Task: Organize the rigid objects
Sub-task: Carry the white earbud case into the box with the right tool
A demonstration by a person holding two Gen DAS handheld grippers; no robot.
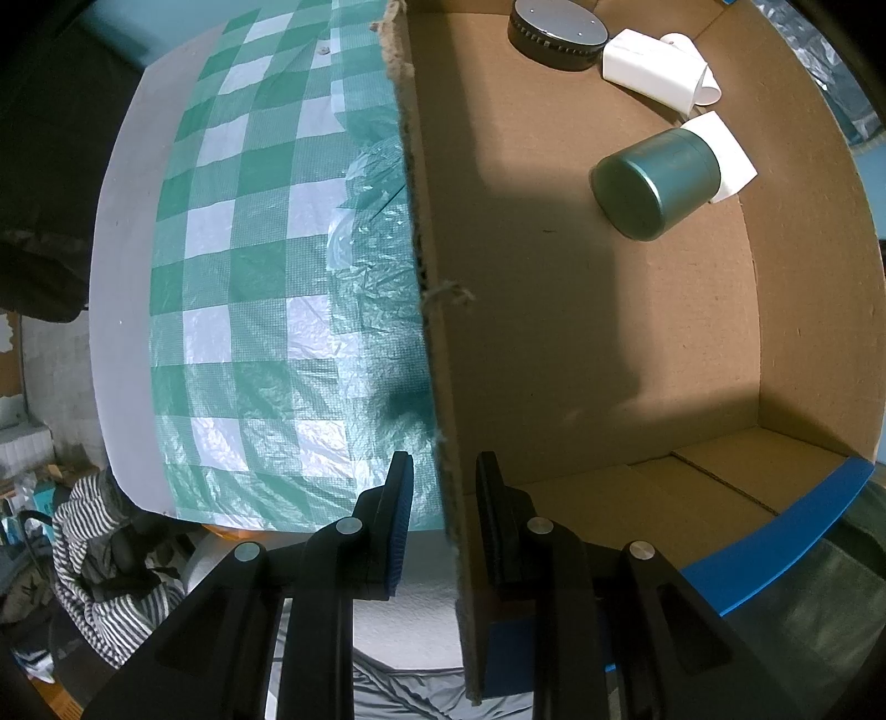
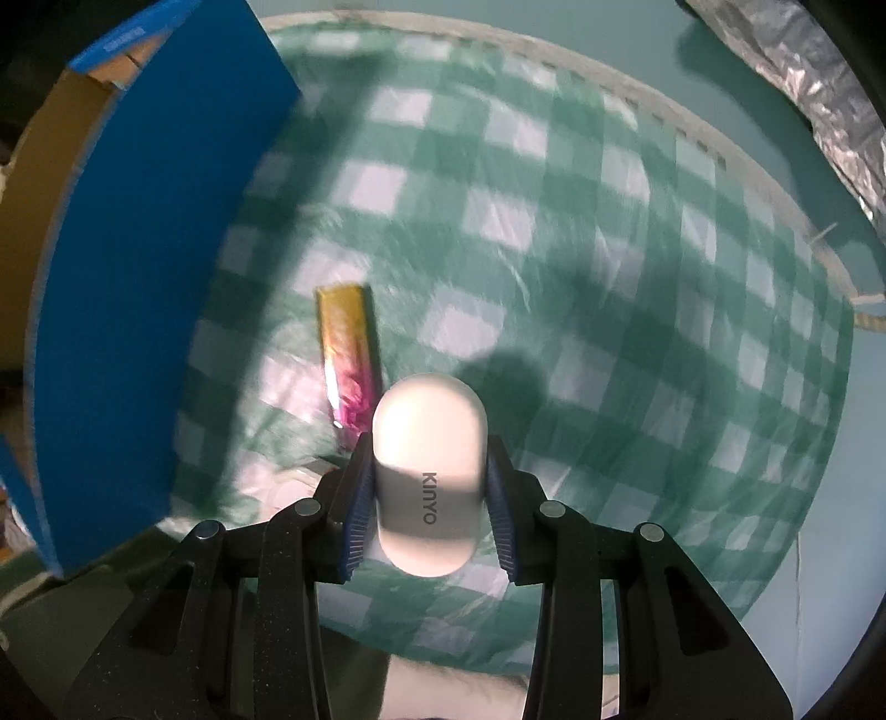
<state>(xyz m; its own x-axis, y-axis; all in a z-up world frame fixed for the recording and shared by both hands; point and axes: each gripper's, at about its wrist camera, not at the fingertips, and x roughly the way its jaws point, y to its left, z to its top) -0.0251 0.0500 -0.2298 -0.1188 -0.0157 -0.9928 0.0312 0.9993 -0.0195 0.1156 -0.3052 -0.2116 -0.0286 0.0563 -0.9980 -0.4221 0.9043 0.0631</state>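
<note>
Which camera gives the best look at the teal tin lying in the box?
The left wrist view: the teal tin lies on its side in the cardboard box, unobstructed. The right wrist view shows only the box's blue outside, not the tin.

Canister (image 1: 656, 185) and disc (image 1: 556, 33) lie in box (image 1: 554, 332) on cloth (image 1: 266, 277).
</note>
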